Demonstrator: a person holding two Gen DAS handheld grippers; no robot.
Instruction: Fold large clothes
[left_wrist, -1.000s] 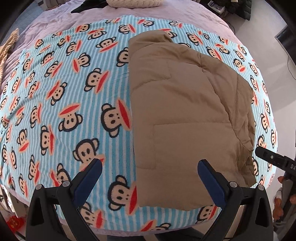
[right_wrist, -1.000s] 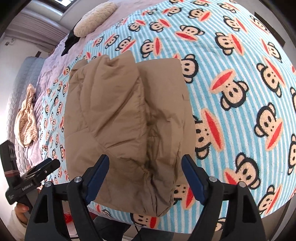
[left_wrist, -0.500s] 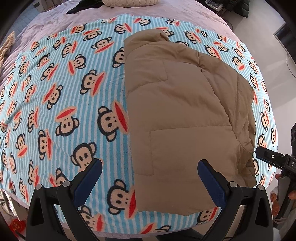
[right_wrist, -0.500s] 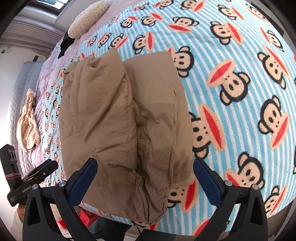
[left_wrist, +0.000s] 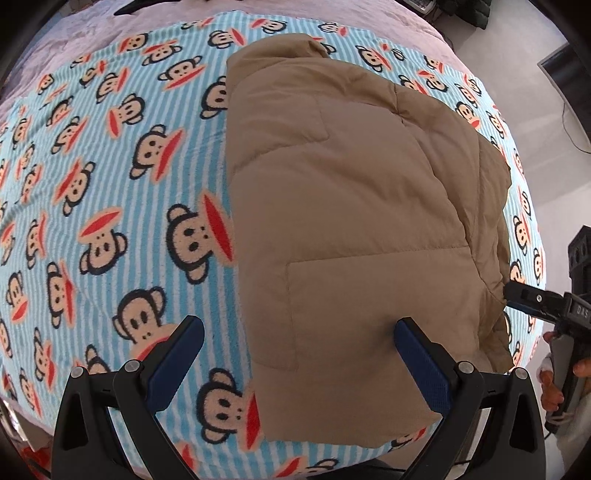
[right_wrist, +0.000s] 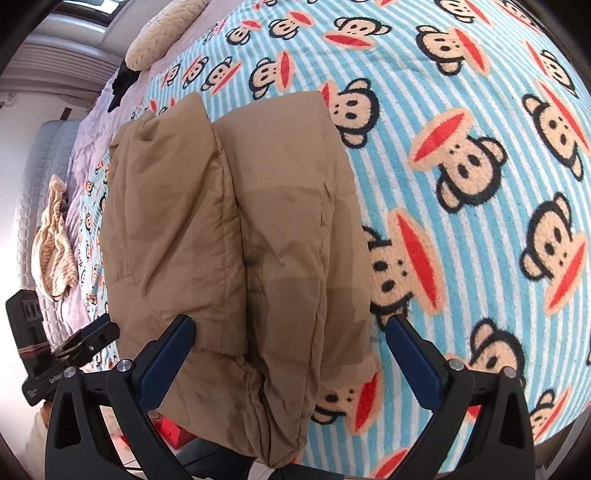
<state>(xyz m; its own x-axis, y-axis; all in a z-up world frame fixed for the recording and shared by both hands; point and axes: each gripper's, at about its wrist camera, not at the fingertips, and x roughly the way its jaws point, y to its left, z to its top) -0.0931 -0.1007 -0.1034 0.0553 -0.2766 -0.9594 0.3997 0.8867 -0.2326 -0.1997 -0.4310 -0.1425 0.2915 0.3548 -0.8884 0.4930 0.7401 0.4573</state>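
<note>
Tan quilted puffer jacket (left_wrist: 354, 229) lies part-folded at the near edge of the monkey-print striped blanket (left_wrist: 110, 177). My left gripper (left_wrist: 299, 358) and right gripper (right_wrist: 288, 354) both hover spread wide, empty. I'd pinch both near hem corners together, deep. Cream pillow (right_wrist: 166, 33) and striped cloth (right_wrist: 53, 240) sit well clear.

A blue-and-white striped fleece blanket (right_wrist: 461, 92) printed with cartoon monkey faces covers most of the bed. Beyond it lies a pale lilac bedspread (left_wrist: 74, 40). At the far end of the bed rests a cream knitted cushion (right_wrist: 162, 33) with a black garment (right_wrist: 123, 83) just beside it. A beige striped cloth (right_wrist: 53, 251) lies crumpled on the bedspread near the bed's grey quilted edge (right_wrist: 37, 177). Something red (right_wrist: 173, 430) shows on the floor below.
</note>
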